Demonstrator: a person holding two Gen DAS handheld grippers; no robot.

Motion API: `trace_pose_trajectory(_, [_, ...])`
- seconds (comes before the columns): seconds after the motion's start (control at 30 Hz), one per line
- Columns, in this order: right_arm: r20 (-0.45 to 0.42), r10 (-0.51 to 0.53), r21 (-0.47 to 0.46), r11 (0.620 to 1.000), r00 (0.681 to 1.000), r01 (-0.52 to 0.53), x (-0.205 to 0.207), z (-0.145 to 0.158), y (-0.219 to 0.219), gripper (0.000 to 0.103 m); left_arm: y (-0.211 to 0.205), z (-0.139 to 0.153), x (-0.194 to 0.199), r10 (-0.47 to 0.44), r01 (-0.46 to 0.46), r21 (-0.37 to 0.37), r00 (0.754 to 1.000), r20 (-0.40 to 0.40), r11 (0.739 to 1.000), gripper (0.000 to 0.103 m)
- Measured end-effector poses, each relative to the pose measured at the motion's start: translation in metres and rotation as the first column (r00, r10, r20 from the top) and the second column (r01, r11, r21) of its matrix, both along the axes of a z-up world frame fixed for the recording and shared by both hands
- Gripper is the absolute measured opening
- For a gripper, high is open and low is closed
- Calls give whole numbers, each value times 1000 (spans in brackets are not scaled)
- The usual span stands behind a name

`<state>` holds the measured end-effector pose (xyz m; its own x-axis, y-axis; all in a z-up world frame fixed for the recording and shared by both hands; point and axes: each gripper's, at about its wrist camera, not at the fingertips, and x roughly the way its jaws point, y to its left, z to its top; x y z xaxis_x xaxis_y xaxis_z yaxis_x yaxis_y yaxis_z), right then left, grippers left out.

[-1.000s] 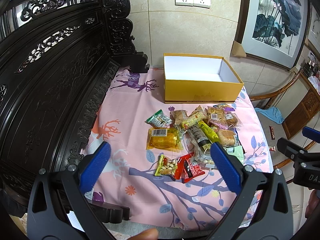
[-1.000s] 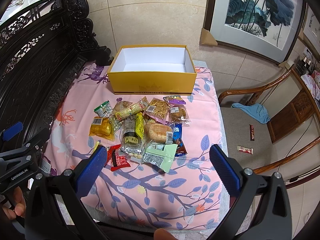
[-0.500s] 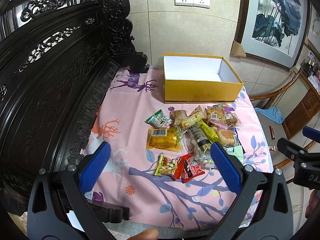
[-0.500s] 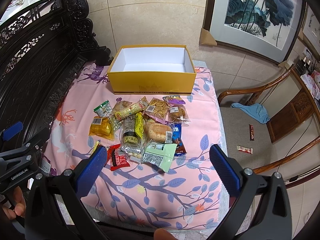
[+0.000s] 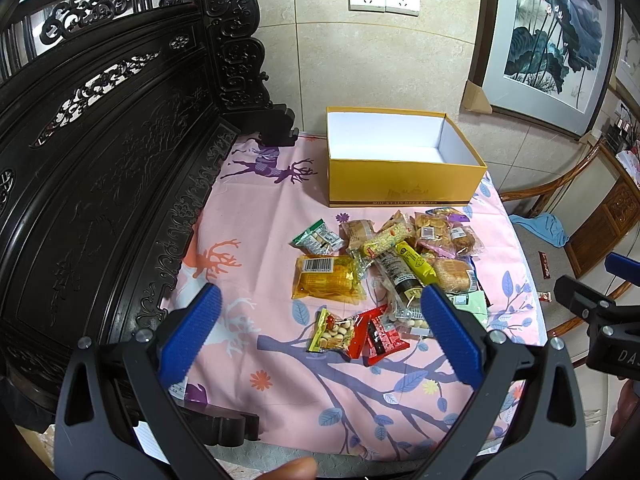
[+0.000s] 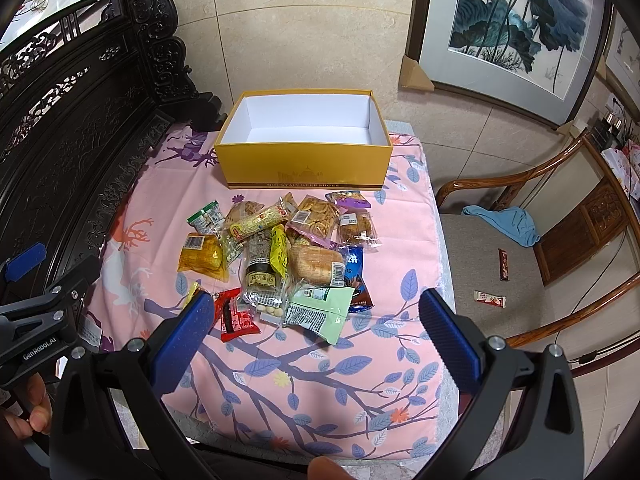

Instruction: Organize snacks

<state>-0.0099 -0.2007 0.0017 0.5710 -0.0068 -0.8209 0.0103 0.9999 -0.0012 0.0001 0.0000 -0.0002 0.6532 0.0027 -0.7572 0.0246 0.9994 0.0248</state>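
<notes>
"MOUNTAIN DEER SHOES", seemingly, on yellow box [image 6: 308, 168] front, "GenRobot.AI" on left gripper [image 6: 38, 350] body

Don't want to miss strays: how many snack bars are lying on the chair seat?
2. A dark red bar lies mid-seat beyond the blue cloth; a red-and-white bar lies nearer the table. More may be hidden.

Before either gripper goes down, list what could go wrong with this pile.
1. The snack pile is overlapped: grabbing the yellow tube may drag the bread pack along.
2. The green pouch lies flat on the cloth; fingers could pinch fabric with it.
3. Two bars already lie on the chair seat, beside the table edge; anything swept right could follow.
</notes>
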Motion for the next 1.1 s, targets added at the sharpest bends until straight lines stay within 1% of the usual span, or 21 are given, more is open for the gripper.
trace_pose_trajectory(1.1, [-1,0,0,1000,1000,0,1,1,-1,102,0,0,0,-1,1,2,1000,0,1000,101])
